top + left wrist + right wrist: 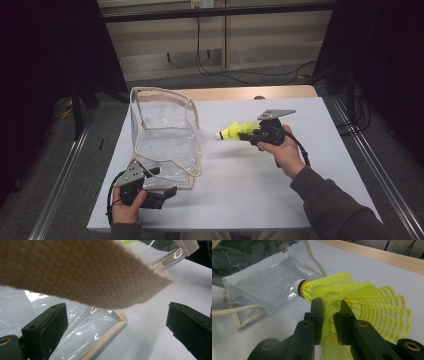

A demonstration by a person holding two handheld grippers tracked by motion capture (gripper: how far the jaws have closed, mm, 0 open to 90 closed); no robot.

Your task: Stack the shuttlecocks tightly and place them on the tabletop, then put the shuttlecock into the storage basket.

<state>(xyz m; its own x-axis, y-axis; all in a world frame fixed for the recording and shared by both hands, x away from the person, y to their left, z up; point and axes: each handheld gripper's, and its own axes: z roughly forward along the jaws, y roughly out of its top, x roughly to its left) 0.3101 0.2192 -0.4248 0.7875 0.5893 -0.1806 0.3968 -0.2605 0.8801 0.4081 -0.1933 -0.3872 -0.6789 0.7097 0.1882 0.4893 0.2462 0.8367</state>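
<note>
A yellow birdie (234, 131) is gripped by its net skirt in the right tool (248, 136). It is held up over the tabletop (235, 190), beside the clear bag (165, 137), with its white tip turned to the bag. The left tool (167, 181) is spread wide at the bag's near bottom corner, and nothing is pinched in it; the bag's tan strap (82, 272) is seen just above its jaws. The bag is stood up with its top open. The pick-up looks done. The birdie is not yet in the bag, so it is left to be carried over and dropped in.
</note>
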